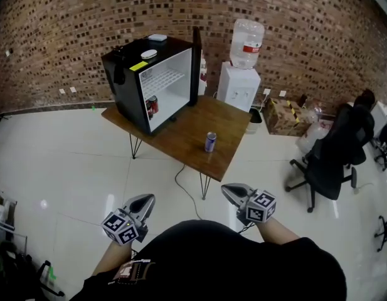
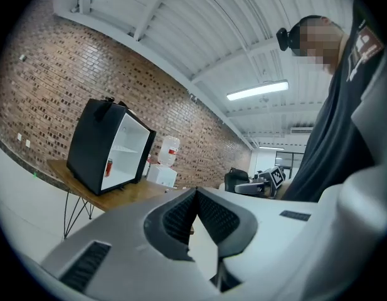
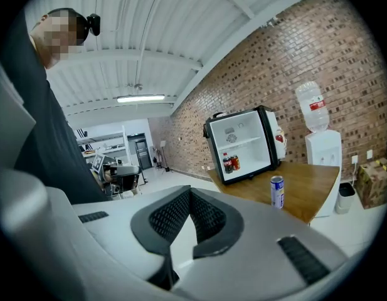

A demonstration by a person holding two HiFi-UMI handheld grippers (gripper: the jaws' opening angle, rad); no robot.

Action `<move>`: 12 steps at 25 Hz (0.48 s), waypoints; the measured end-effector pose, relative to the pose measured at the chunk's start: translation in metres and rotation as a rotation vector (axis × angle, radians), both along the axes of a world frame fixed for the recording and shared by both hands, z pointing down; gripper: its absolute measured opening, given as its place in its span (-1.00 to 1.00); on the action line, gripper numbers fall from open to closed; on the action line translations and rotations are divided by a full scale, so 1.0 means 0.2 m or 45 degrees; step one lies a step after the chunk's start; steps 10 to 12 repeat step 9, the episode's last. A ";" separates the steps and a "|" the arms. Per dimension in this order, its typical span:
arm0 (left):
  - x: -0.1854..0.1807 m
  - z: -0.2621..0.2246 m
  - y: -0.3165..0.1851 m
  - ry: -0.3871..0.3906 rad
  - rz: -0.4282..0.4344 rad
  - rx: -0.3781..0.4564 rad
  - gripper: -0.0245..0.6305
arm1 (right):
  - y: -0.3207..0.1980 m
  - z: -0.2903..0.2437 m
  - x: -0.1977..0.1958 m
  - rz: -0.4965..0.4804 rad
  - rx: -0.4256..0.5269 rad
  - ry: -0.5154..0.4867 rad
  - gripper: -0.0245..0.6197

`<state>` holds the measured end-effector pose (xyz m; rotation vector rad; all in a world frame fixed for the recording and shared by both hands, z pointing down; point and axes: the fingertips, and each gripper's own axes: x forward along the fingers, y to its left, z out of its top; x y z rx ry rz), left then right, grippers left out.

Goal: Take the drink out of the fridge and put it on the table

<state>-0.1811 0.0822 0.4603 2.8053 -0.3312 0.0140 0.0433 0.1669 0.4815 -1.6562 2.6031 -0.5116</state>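
A blue-and-silver drink can (image 1: 210, 142) (image 3: 277, 191) stands upright on the wooden table (image 1: 180, 140), near its front edge. The black mini fridge (image 1: 149, 80) (image 2: 105, 146) (image 3: 240, 144) sits on the table's far left with its door (image 1: 196, 64) swung open; two cans (image 1: 152, 106) (image 3: 229, 163) stand on its lower level. My left gripper (image 1: 146, 200) (image 2: 194, 193) and right gripper (image 1: 229, 190) (image 3: 190, 193) are both shut with nothing in them. They hover close to my body, well short of the table.
A white water dispenser (image 1: 240, 83) with a bottle on top stands behind the table. A black office chair (image 1: 334, 158) and a cardboard box (image 1: 282, 115) are at the right. A cable (image 1: 184, 190) runs across the glossy floor under the table's front.
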 end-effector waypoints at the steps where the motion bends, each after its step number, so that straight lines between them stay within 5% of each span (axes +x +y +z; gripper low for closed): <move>1: 0.01 0.00 0.00 0.000 0.008 -0.002 -0.92 | -0.01 0.00 -0.01 -0.008 0.004 0.007 -0.89; 12: -0.02 0.01 0.05 -0.009 0.041 -0.017 -0.92 | 0.02 0.00 -0.08 -0.034 0.007 0.037 -0.89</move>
